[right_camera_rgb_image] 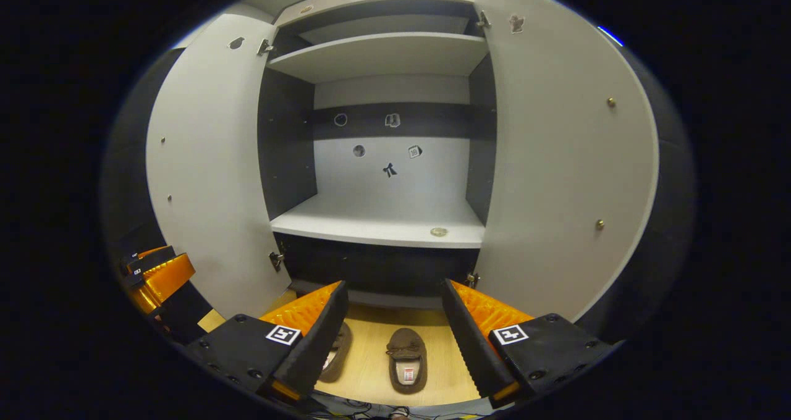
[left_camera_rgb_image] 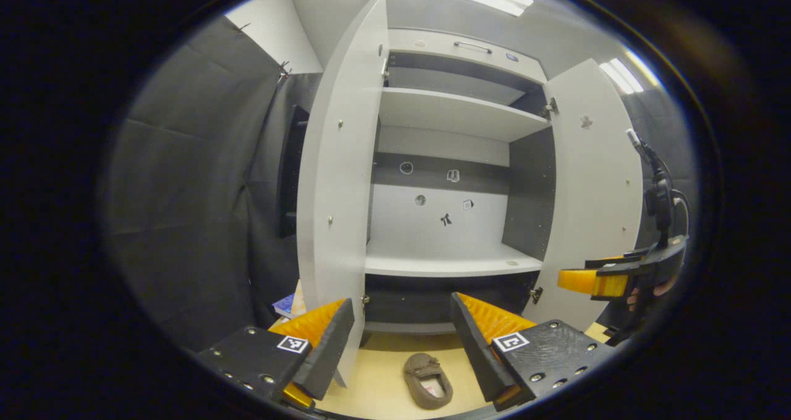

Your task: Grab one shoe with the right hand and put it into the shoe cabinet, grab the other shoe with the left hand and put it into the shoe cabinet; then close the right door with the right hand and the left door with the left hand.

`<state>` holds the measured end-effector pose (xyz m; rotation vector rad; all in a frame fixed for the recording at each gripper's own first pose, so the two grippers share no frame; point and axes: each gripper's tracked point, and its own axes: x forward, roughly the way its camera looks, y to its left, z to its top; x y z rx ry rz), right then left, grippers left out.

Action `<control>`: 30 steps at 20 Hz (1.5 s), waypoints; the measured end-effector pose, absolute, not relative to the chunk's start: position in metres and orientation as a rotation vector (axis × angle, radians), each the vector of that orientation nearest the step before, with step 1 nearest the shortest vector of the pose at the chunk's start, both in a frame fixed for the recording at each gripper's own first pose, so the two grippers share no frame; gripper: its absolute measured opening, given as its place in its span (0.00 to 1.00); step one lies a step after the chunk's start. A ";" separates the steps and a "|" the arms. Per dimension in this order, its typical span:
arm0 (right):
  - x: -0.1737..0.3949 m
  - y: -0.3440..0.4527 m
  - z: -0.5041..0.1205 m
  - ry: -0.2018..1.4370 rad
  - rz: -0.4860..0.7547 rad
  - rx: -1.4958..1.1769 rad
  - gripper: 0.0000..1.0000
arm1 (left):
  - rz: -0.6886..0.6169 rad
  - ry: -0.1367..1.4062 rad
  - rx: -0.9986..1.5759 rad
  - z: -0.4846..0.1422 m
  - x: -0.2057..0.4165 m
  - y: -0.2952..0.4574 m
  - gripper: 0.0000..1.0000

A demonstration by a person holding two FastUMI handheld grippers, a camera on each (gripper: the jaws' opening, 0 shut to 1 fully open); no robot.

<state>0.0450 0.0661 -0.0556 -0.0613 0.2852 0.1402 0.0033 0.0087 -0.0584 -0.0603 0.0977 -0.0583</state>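
Two brown slippers lie on the light wooden floor in front of the open shoe cabinet [right_camera_rgb_image: 377, 225]. In the right gripper view one slipper [right_camera_rgb_image: 406, 359] lies between my fingers' lines, and the other slipper [right_camera_rgb_image: 338, 351] is half hidden behind a finger. My right gripper [right_camera_rgb_image: 392, 336] is open and empty above them. In the left gripper view a single slipper [left_camera_rgb_image: 427, 380] lies low between the fingers of my left gripper [left_camera_rgb_image: 401, 340], which is open and empty. The right gripper [left_camera_rgb_image: 609, 281] also appears at the far right there, and the left gripper [right_camera_rgb_image: 157, 278] at the far left of the right gripper view.
Both cabinet doors stand wide open: left door [left_camera_rgb_image: 340, 191], right door [left_camera_rgb_image: 593, 210]. The lower shelf [left_camera_rgb_image: 445, 262] is bare except for a small round disc [right_camera_rgb_image: 439, 231]. A blue flat item [left_camera_rgb_image: 284, 306] lies on the floor left of the left door. Cables [right_camera_rgb_image: 371, 411] run along the near floor.
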 end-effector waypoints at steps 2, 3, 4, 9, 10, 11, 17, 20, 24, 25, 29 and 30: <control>0.053 0.074 -0.074 0.318 0.170 -0.074 0.97 | -0.064 0.109 -0.019 -0.059 0.006 0.007 0.92; 0.057 0.077 -0.084 0.333 0.177 -0.078 0.97 | -0.066 0.112 0.003 -0.057 0.008 0.005 0.92; 0.060 0.078 -0.095 0.354 0.184 -0.077 0.97 | -0.063 0.119 0.026 -0.057 0.010 0.003 0.92; 0.074 0.074 -0.160 0.496 0.195 -0.047 0.97 | -0.066 0.145 0.043 -0.046 0.020 -0.006 0.92; 0.074 0.073 -0.175 0.530 0.194 -0.029 0.97 | -0.068 0.148 0.037 -0.046 0.023 -0.008 0.92; 0.075 0.072 -0.188 0.567 0.193 -0.010 0.97 | -0.068 0.150 0.036 -0.044 0.027 -0.009 0.92; 0.076 0.080 -0.255 0.761 0.212 0.093 0.97 | -0.036 0.206 0.034 -0.055 0.034 -0.005 0.92; 0.077 0.080 -0.291 0.837 0.208 0.068 0.97 | -0.036 0.239 0.004 -0.065 0.035 -0.009 0.92; 0.070 0.080 -0.327 0.940 0.181 0.140 0.96 | -0.043 0.255 0.019 -0.070 0.033 -0.015 0.92; 0.070 0.078 -0.337 0.958 0.170 0.149 0.97 | -0.045 0.252 0.022 -0.068 0.032 -0.016 0.92; 0.082 0.076 -0.362 0.951 0.148 0.150 0.97 | -0.063 0.272 -0.042 -0.079 0.030 -0.022 0.92; 0.088 0.077 -0.367 0.945 0.147 0.151 0.97 | -0.070 0.283 -0.070 -0.084 0.028 -0.025 0.92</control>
